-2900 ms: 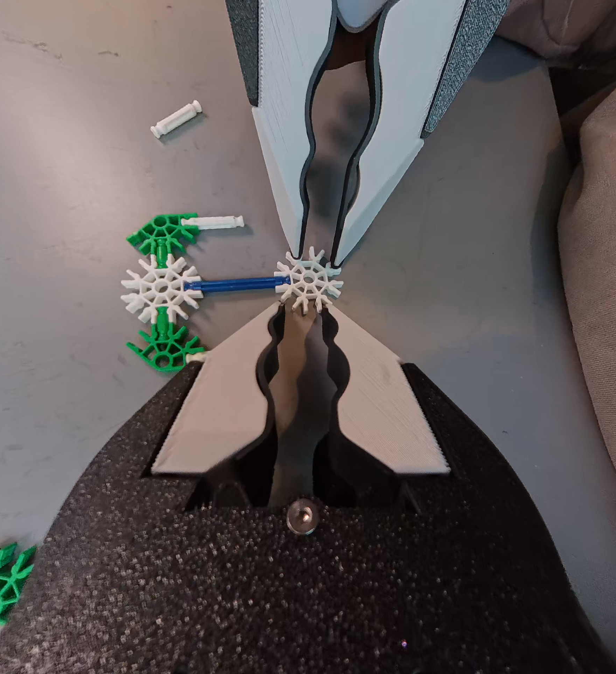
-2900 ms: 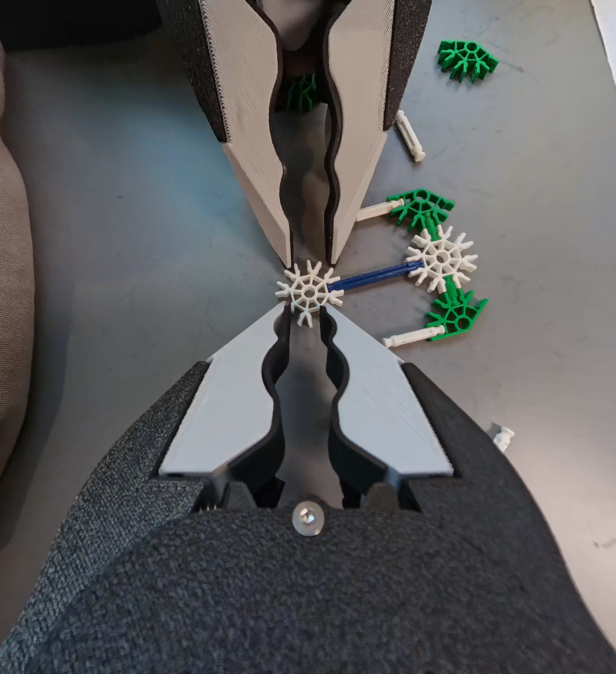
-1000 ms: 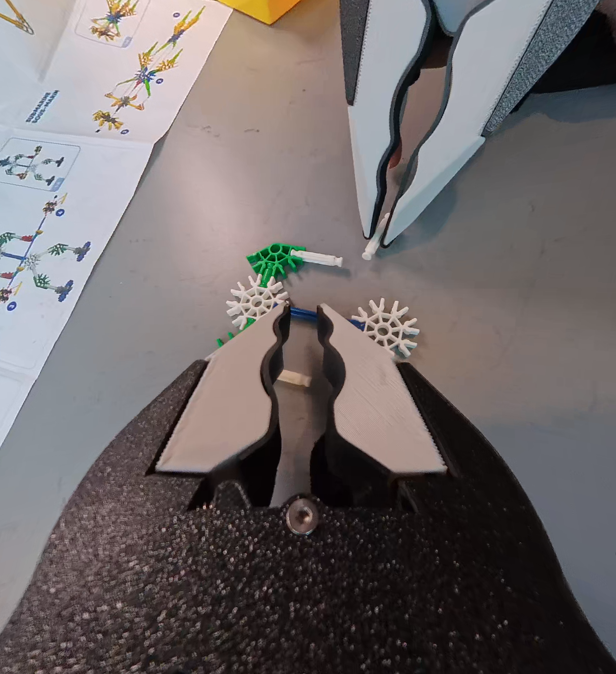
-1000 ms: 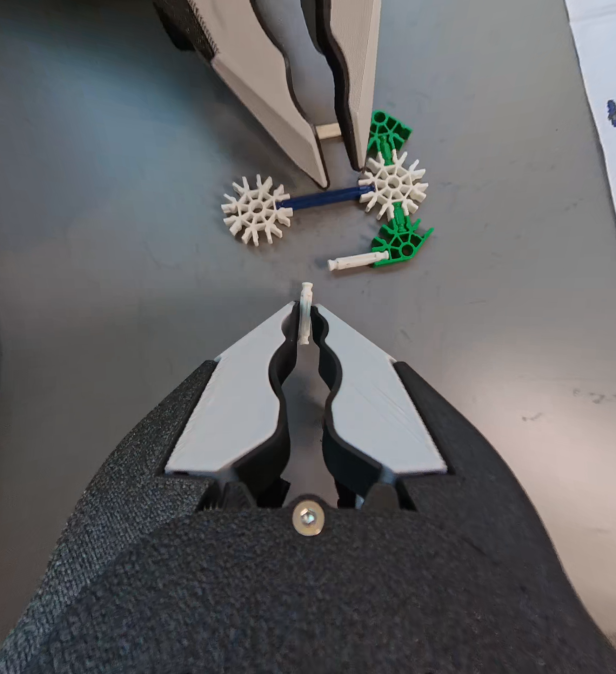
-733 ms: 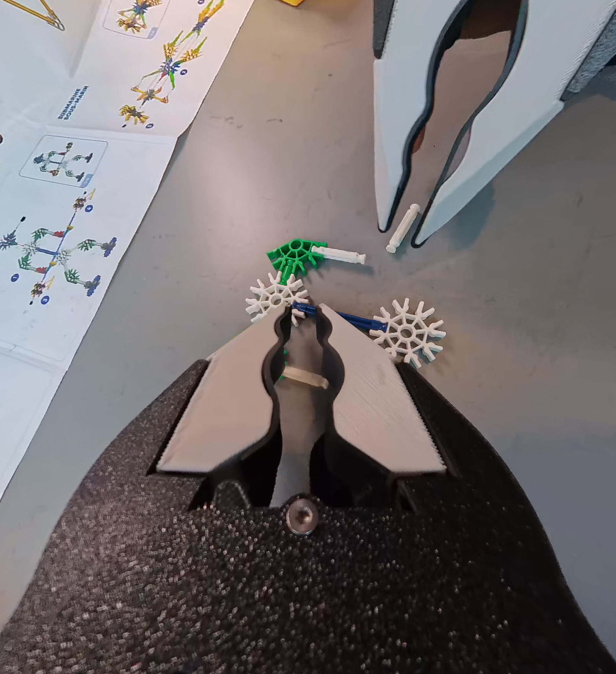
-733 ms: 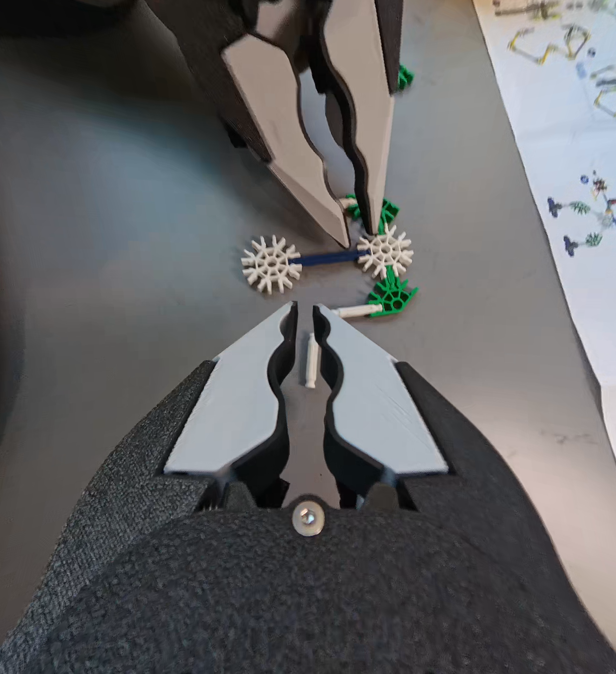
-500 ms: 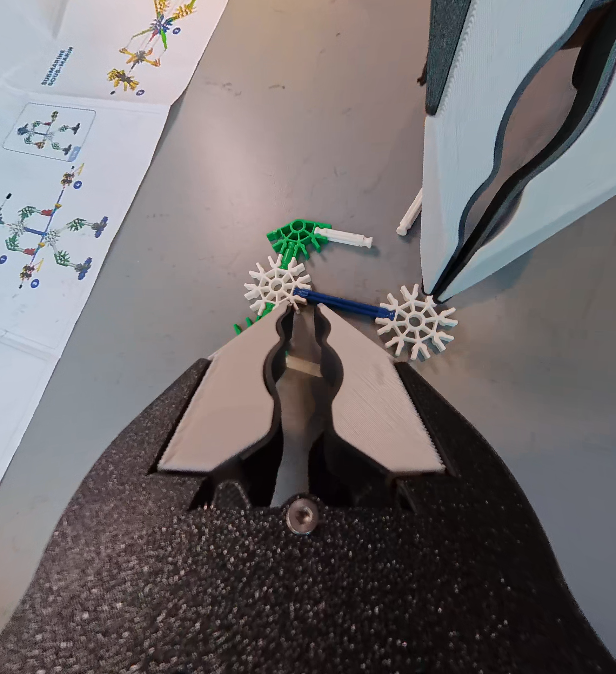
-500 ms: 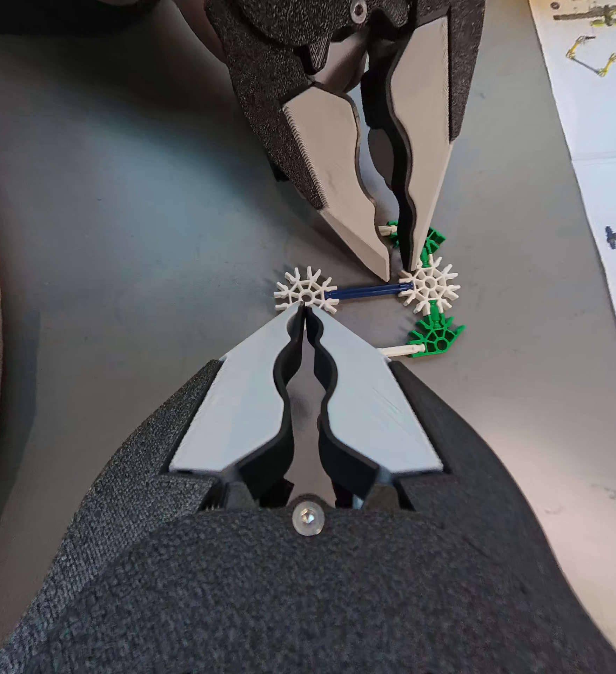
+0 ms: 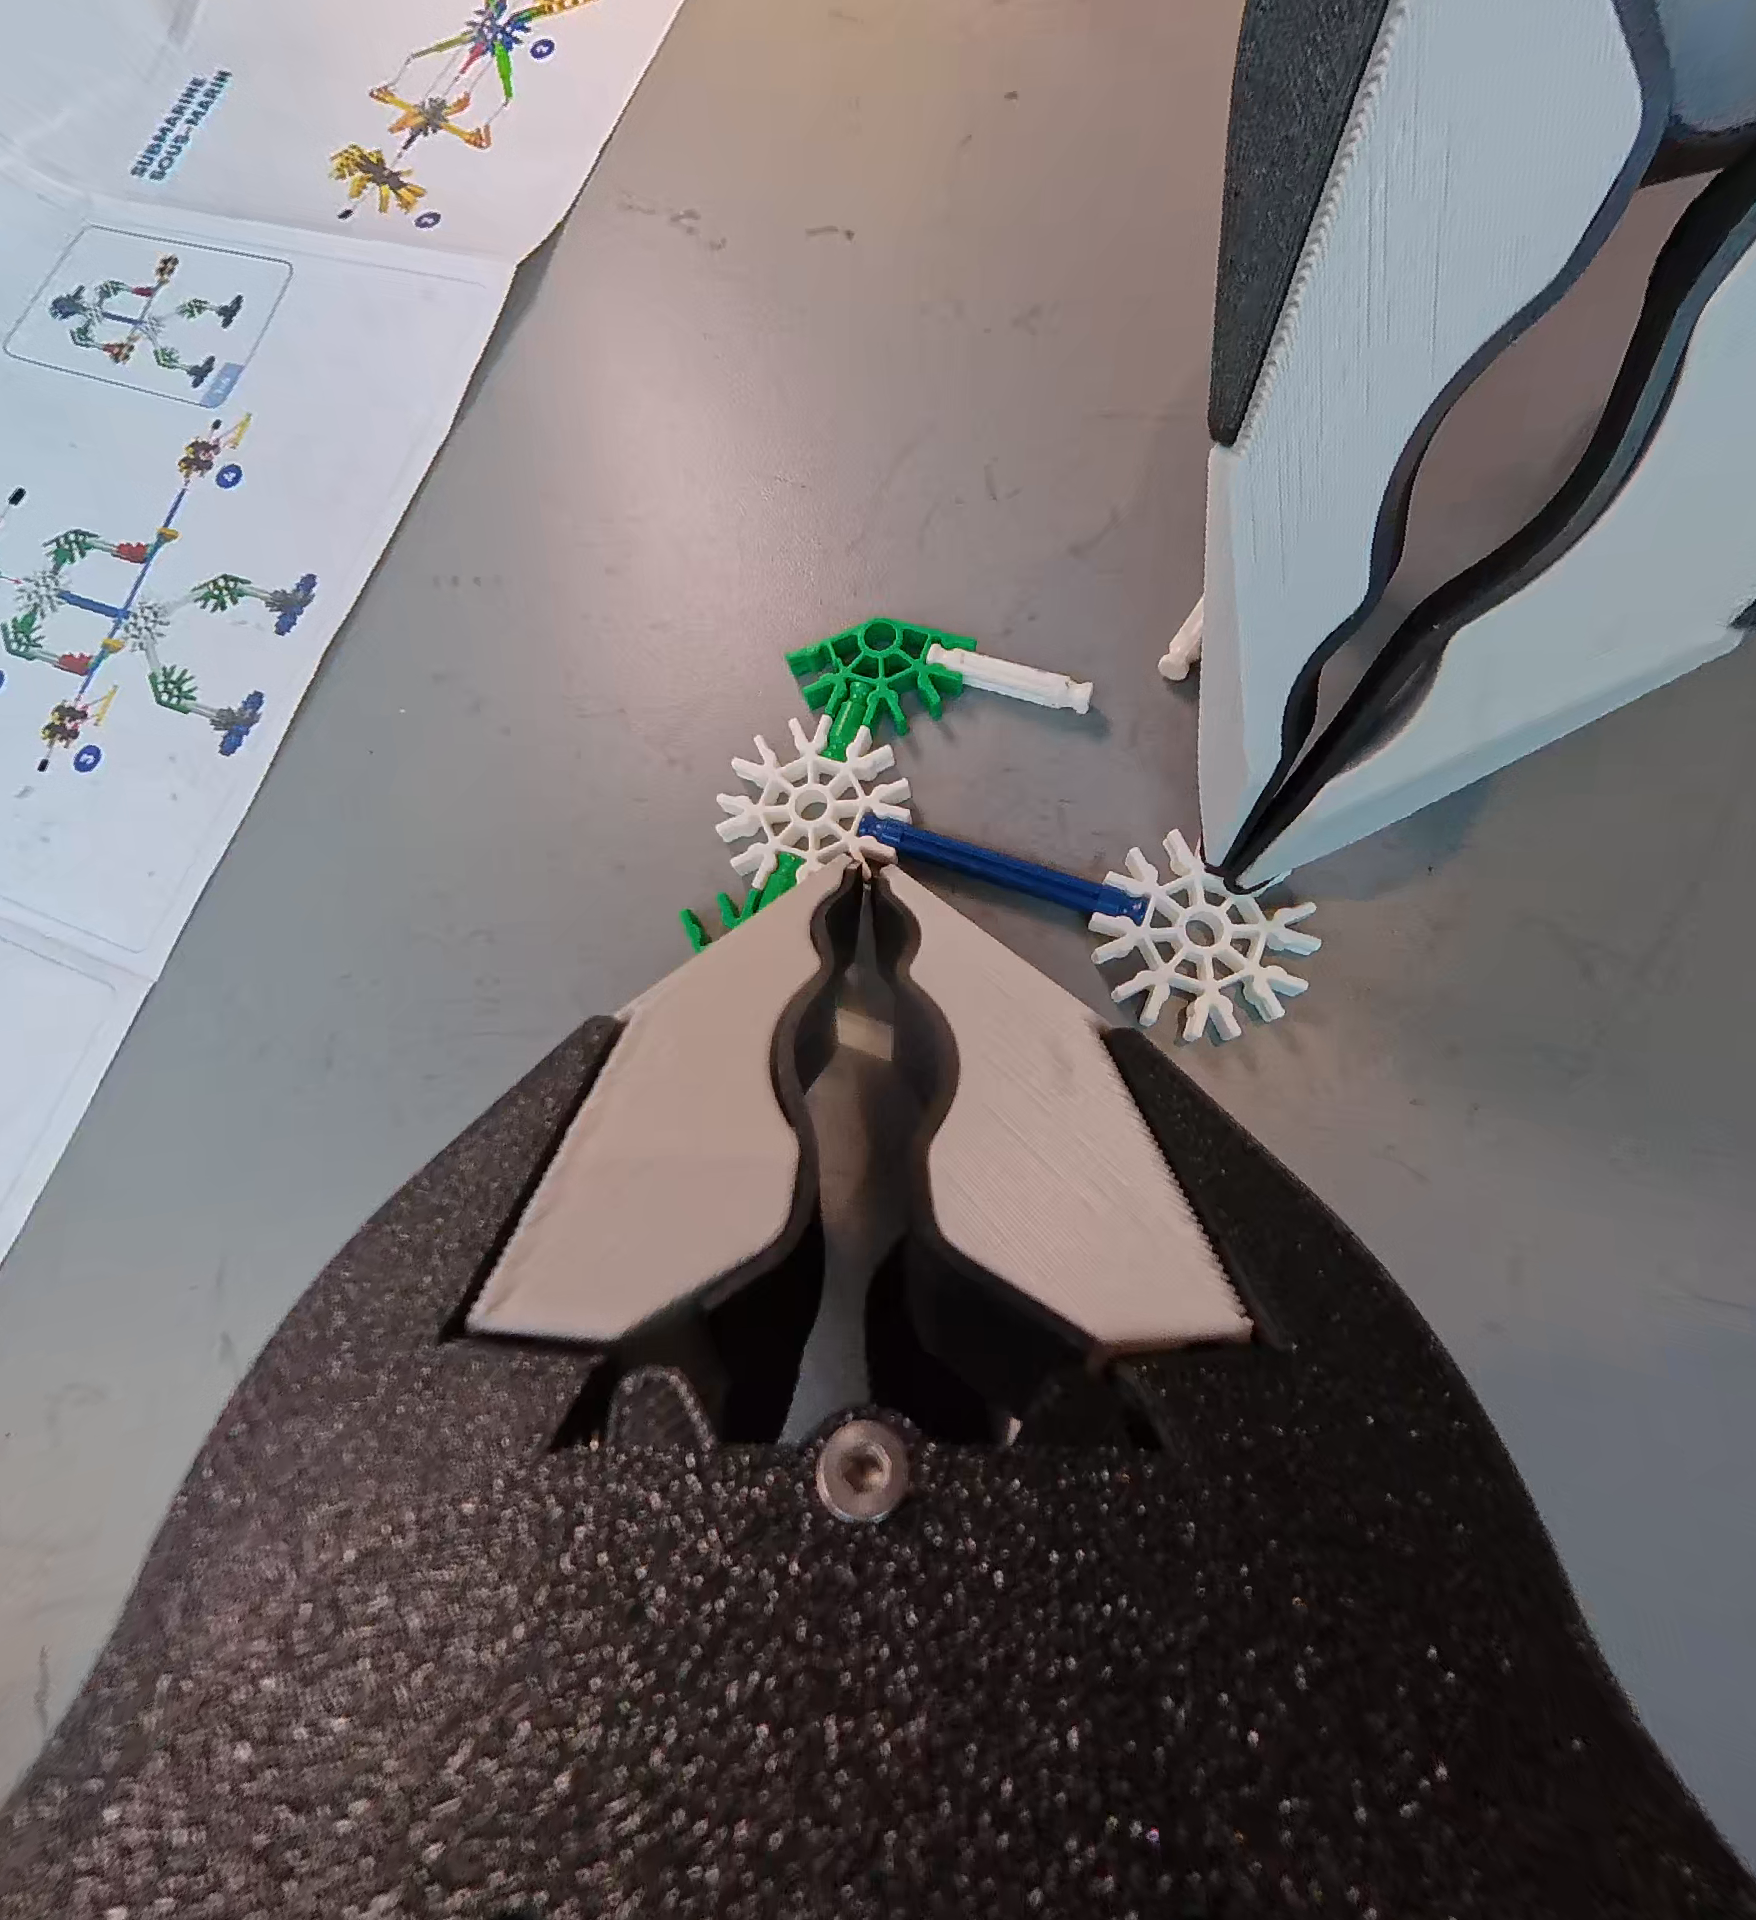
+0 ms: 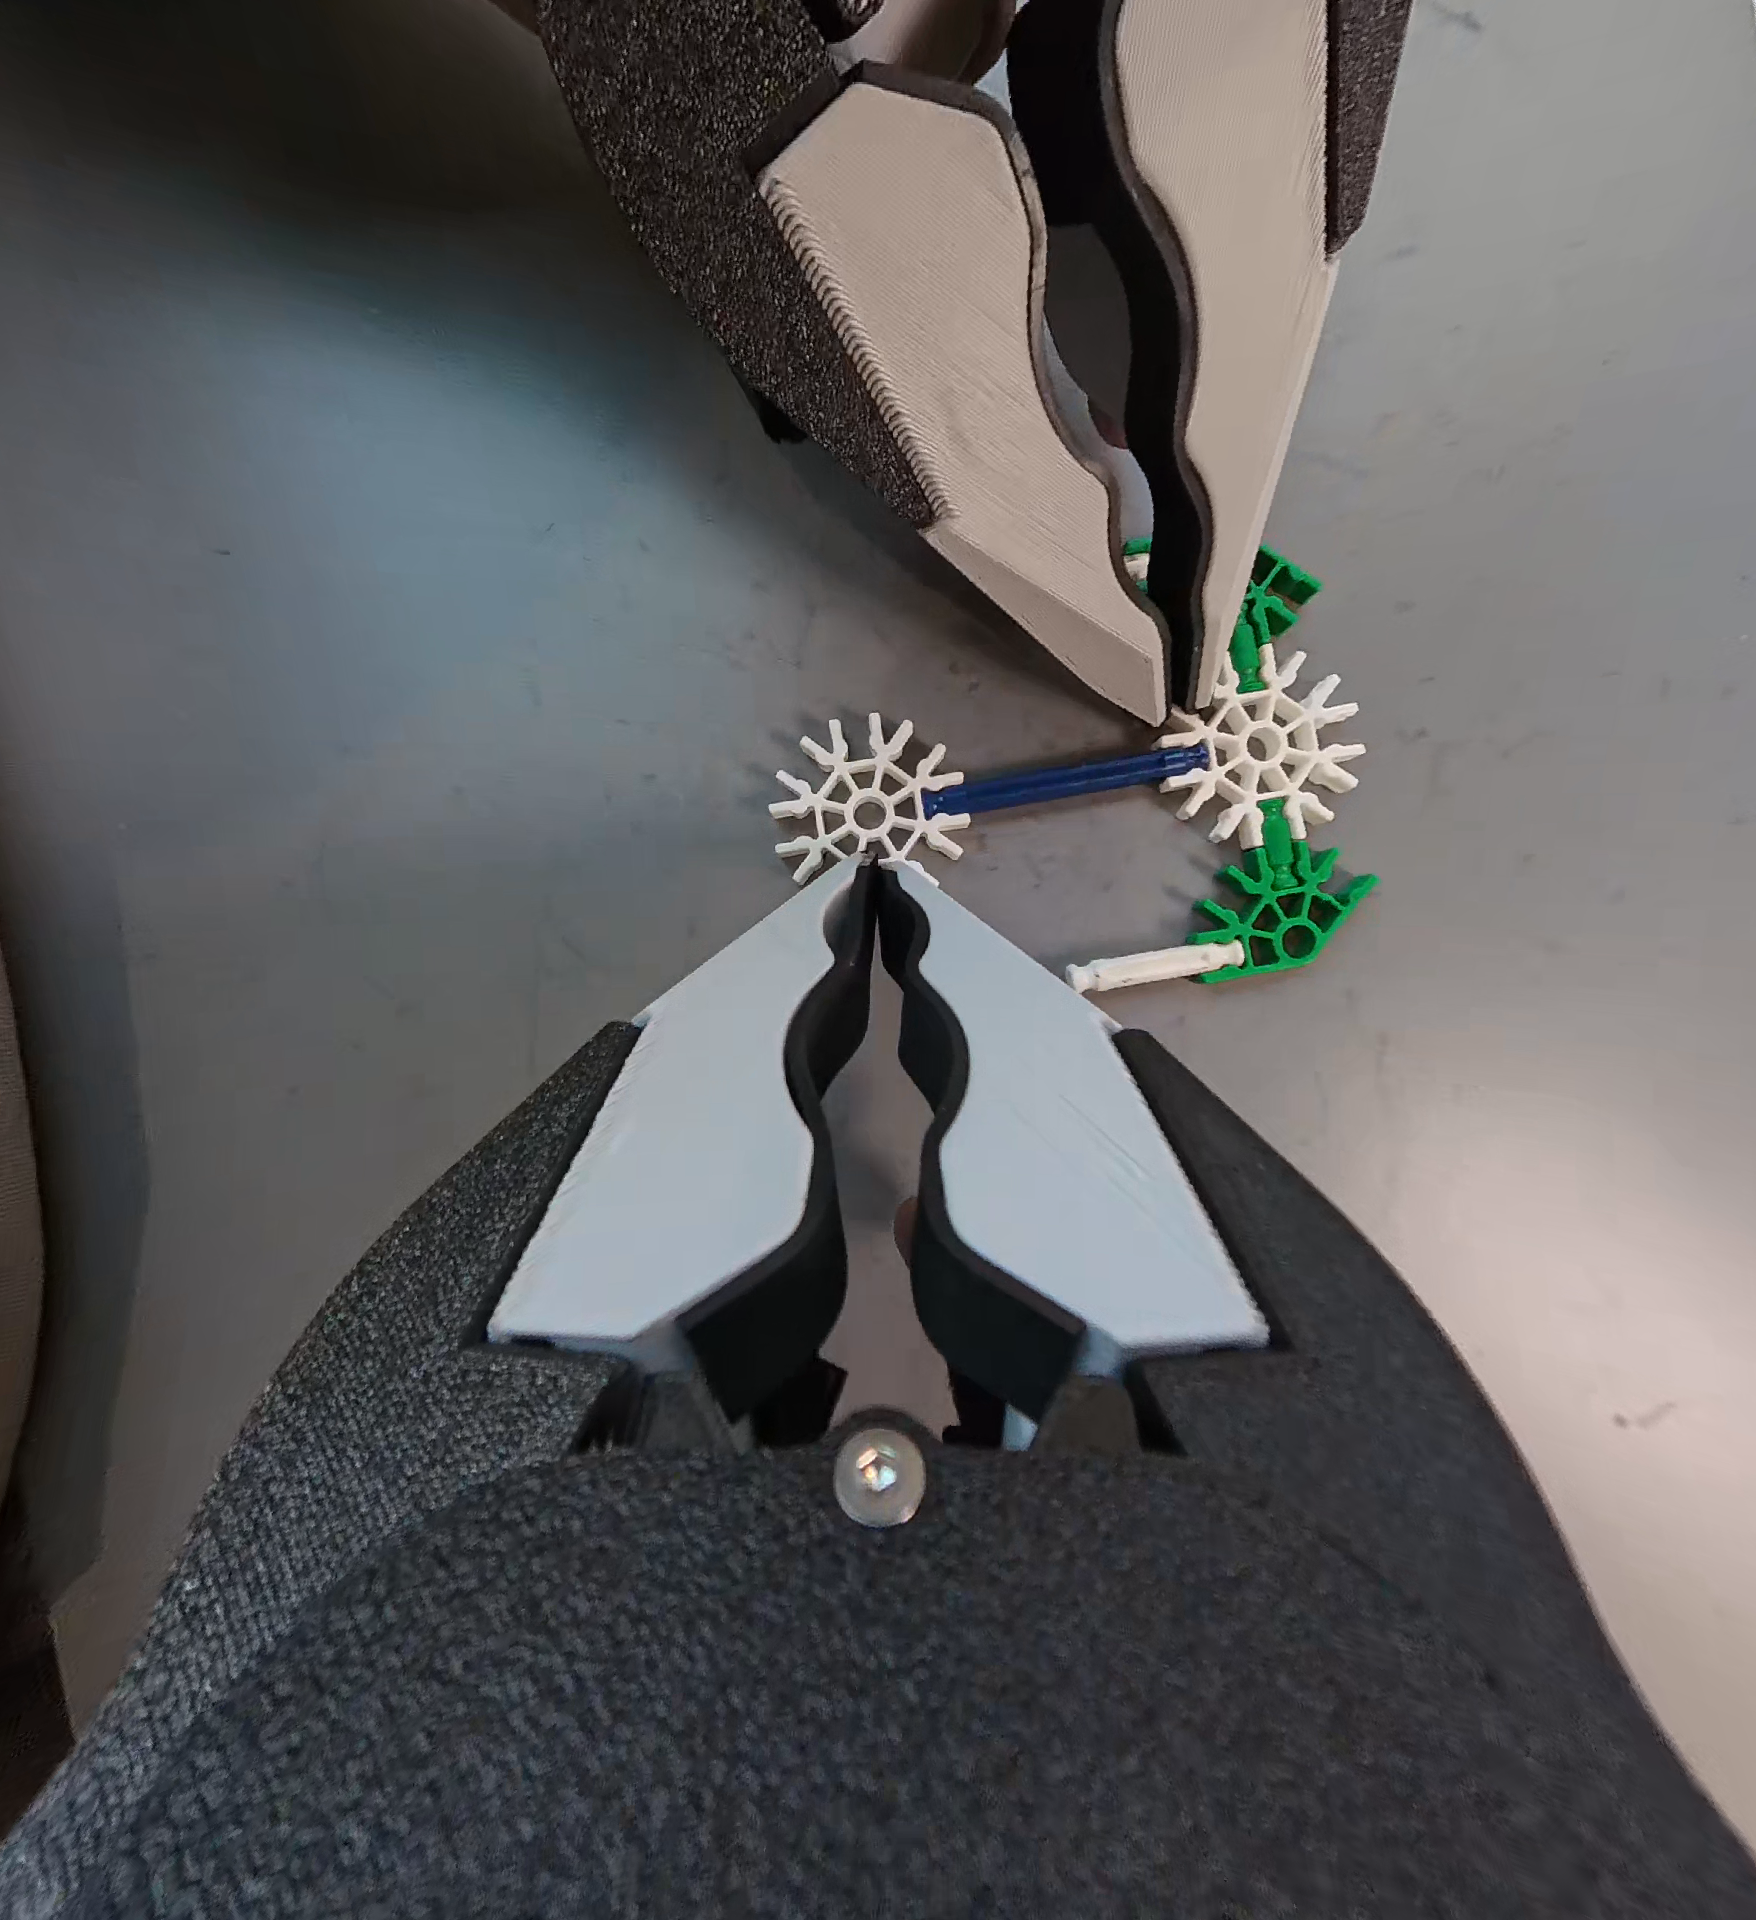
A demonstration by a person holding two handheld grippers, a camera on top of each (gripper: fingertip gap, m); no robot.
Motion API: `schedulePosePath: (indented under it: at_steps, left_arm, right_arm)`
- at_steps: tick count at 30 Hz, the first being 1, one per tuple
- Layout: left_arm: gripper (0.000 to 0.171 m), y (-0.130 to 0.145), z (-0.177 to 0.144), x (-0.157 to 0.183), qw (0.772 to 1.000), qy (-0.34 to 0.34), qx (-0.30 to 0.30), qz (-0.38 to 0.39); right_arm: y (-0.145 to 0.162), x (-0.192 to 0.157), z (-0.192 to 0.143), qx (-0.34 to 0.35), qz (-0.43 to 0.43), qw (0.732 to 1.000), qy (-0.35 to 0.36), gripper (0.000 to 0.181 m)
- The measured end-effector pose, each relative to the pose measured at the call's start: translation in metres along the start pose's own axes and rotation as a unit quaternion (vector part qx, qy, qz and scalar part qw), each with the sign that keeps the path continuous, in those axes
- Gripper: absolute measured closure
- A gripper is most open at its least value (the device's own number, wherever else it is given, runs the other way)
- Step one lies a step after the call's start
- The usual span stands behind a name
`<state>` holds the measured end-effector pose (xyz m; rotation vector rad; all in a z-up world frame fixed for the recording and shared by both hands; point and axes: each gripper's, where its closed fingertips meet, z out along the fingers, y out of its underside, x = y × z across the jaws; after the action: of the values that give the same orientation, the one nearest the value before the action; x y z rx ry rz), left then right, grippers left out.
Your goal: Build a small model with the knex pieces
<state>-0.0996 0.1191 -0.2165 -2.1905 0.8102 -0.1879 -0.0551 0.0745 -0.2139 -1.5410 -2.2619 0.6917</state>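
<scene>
Printed paper instruction sheet at far left | left gripper pinched closed on white plastic snowflake connector, apparently steadying it | dark blue plastic rod joins second white snowflake connector | right gripper pinched closed on its rim | half a second ago the left was parted

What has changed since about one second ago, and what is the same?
The right gripper let go of the loose white rod, moved to the free white snowflake connector and shut on its spoke. The left gripper, open before, shut on the other white snowflake connector. The blue rod, green connectors and instruction sheet stayed as they were.
</scene>
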Motion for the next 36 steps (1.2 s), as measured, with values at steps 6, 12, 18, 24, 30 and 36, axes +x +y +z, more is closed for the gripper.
schedulePosePath:
  at_steps: [6, 12, 18, 24, 30, 36]
  left_arm:
    - [0.171, 0.001, 0.0, -0.001, 1.0, -0.011, -0.003, 0.011]
    - [0.171, 0.001, -0.001, 0.0, 1.0, -0.013, -0.007, 0.022]
    - [0.171, 0.003, -0.003, 0.001, 1.0, -0.014, -0.011, 0.019]
    - [0.168, 0.006, -0.009, 0.001, 1.0, -0.014, -0.016, 0.009]
    - [0.161, -0.007, -0.028, 0.018, 0.998, 0.05, 0.036, 0.01]
    - [0.142, 0.004, -0.029, 0.055, 0.988, 0.126, 0.018, 0.093]
  right_arm:
    - [-0.002, 0.001, -0.001, 0.052, 0.024, 0.998, -0.024, 0.181]
    - [-0.005, 0.026, -0.034, 0.104, 0.059, 0.993, -0.005, 0.174]
    - [0.037, 0.044, -0.036, 0.026, 0.063, 0.997, 0.034, 0.165]
    - [0.04, 0.032, -0.027, 0.007, 0.039, 0.999, 0.009, 0.167]
    - [0.039, 0.027, -0.021, -0.001, 0.025, 1.0, 0.009, 0.17]
    - [0.03, 0.019, -0.02, 0.014, -0.004, 1.0, 0.005, 0.177]
